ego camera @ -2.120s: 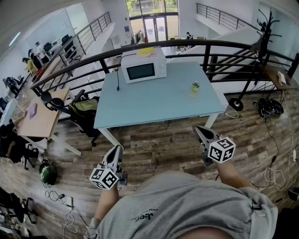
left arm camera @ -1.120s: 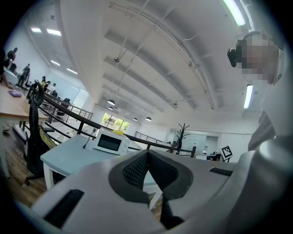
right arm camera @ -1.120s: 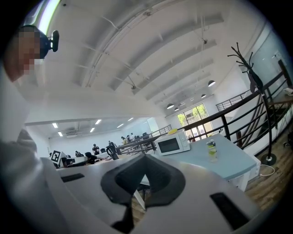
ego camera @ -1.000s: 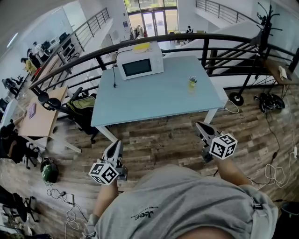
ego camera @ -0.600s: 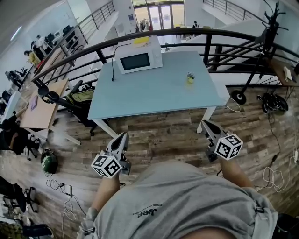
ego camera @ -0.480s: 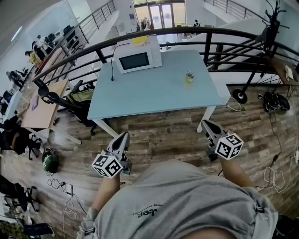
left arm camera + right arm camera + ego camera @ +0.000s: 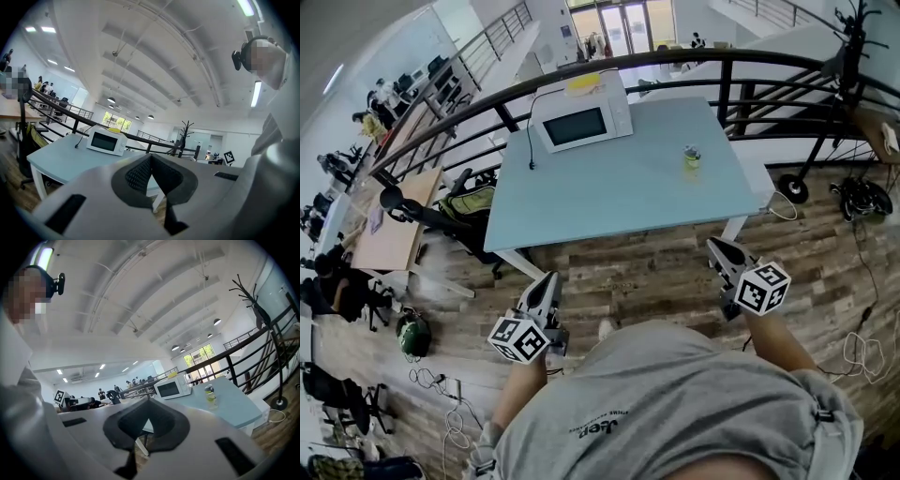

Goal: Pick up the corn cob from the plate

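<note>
Facing the light-blue table [image 7: 609, 187], I am judging the approach as under way: the left gripper [image 7: 549, 278] and right gripper [image 7: 713, 245] are both hanging closed and empty. The corn cob [image 7: 692, 157] is standing well ahead, near the table's right edge, so I am planning to reach in and open the right jaws.

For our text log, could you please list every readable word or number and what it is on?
"Jeep", upside down on the grey shirt; smaller print beside it unreadable.
Bottle label: too small to read.
Cubes on left gripper and right gripper: marker patterns, no words.
</note>
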Demonstrator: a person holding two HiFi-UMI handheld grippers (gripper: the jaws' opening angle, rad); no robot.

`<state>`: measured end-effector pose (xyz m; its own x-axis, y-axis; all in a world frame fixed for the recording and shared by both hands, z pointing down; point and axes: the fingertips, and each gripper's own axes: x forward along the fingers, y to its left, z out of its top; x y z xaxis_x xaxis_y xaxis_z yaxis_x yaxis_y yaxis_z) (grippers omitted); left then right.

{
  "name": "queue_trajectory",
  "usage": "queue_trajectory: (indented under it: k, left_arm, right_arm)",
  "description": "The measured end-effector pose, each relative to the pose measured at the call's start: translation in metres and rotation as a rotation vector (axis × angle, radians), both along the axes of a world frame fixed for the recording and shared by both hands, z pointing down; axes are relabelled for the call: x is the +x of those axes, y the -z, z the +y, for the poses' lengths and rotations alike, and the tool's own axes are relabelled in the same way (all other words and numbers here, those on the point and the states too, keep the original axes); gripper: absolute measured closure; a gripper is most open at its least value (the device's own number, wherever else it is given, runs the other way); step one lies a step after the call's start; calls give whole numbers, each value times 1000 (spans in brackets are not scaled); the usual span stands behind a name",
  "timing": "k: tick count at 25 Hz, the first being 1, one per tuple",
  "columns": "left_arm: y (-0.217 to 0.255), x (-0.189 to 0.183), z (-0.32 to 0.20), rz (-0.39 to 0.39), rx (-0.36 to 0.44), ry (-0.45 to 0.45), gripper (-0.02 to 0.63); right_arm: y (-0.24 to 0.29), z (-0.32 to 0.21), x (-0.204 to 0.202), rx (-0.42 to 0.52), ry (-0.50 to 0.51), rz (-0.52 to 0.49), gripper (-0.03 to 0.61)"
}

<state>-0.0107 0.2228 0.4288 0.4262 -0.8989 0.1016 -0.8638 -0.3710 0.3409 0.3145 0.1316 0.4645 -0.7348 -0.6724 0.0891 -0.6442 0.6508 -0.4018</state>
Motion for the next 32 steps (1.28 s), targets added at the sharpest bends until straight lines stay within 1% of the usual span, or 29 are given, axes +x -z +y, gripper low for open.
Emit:
queue_trajectory:
  k: [3, 8, 14, 19, 24, 32]
  left_arm:
    - [-9, -25, -26, 20, 12, -20, 601]
    - [-19, -82, -88, 59, 13, -72, 601]
    - [-11, -145, -166, 68, 18, -157, 601]
    - [-7, -197, -214, 76, 20, -188, 602]
    - [-10, -243, -243, 92, 13, -192, 601]
    - [-8, -280, -271, 113, 35, -149, 601]
  right_arm:
    - [-1, -22, -25, 7, -17, 16, 573]
    - [7, -64, -83, 12, -59, 55, 572]
    - [23, -124, -147, 16, -138, 59, 572]
    - [32, -167, -200, 14, -164, 81, 572]
    - [41, -200, -235, 17, -192, 98, 572]
    - [49, -240, -264, 29, -161, 131, 572]
